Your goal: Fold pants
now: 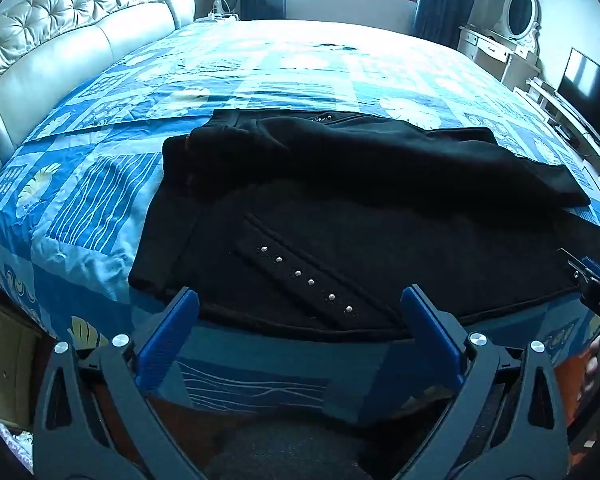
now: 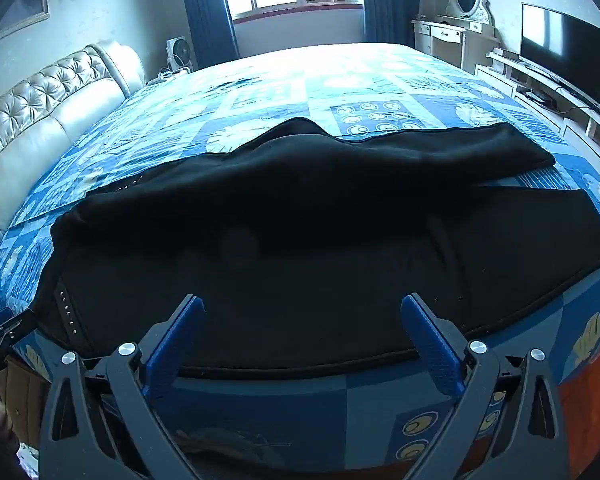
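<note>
The pants (image 1: 340,208) lie spread across the near part of the bed (image 1: 300,64), black against the blue patterned cover, waist end to the left where a studded pocket flap (image 1: 304,280) shows, legs running off to the right; the far leg is rumpled and partly lapped over the near one. The left gripper (image 1: 300,316) hovers at the near hem by the pocket, jaws wide apart and empty, and the right gripper (image 2: 302,316) hangs over the near edge further along the leg, jaws likewise spread with nothing between them. To fold well, I judge each should pinch only the near edge of the cloth, both layers together, then lift and carry it across evenly so the legs stack without dragging the rumple along. The black fabric swallows detail: seams, the crotch line and how many layers lie at the edge are hard to make out.
</note>
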Tool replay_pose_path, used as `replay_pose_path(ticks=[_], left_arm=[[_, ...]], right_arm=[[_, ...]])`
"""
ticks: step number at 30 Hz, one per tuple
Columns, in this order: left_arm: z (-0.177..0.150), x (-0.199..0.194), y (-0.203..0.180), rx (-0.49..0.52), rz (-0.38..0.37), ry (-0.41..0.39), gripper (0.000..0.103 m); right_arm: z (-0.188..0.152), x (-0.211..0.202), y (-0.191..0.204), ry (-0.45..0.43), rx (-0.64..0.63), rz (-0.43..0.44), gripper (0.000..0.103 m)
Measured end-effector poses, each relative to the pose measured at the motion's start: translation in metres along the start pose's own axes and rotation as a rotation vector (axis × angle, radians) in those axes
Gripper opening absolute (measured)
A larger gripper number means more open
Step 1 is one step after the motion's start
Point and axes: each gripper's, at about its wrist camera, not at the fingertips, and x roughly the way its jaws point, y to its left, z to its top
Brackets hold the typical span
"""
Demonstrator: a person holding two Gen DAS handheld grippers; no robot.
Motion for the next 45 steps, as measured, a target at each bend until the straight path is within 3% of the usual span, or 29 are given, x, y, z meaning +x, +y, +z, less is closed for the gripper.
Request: replay_pose_path(ticks=[45], left_arm=[[0.0006, 0.0002, 0.0035, 0.0, 0.023, -0.008, 0.101]], right_arm=[[-0.0041, 0.003, 0.0031, 0.008, -0.01, -0.007, 0.098]])
